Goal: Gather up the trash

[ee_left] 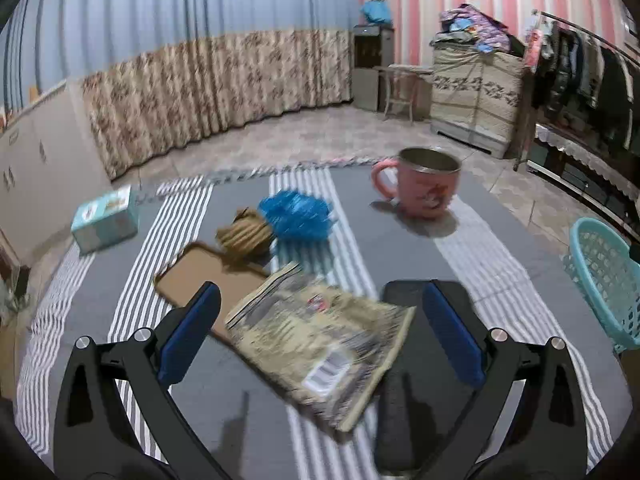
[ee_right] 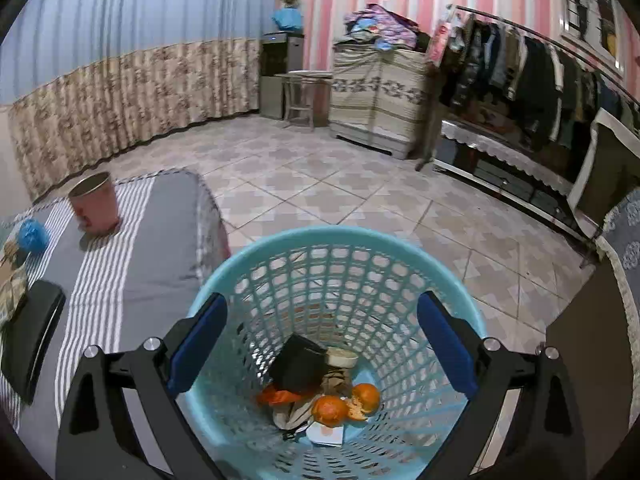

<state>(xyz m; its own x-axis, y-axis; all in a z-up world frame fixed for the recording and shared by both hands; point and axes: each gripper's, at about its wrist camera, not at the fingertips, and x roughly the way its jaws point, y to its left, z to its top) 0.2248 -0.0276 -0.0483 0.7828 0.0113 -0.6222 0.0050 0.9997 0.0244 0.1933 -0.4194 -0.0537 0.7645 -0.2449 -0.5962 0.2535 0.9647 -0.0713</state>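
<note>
While my left fingers (ee_left: 316,340) hover spread wide over the counter (ee_left: 400,248), a flat printed wrapper (ee_left: 320,344) lies between them, untouched by either pad. From the left I see a teal box (ee_left: 106,218) near the counter's edge, then a brown tray (ee_left: 208,276) with a tan crumpled wad (ee_left: 244,234) at its far end. A blue plastic wad (ee_left: 298,216) sits just beside that one. Farther right stands a pink mug (ee_left: 424,184), with a black slab (ee_left: 424,356) closer to me. My right fingers (ee_right: 320,340) are released too, wide apart and empty, above the teal basket (ee_right: 256,260) beside the counter. In its bottom lie orange peels (ee_right: 346,402), a black wrapper (ee_right: 298,364) and other scraps.
</note>
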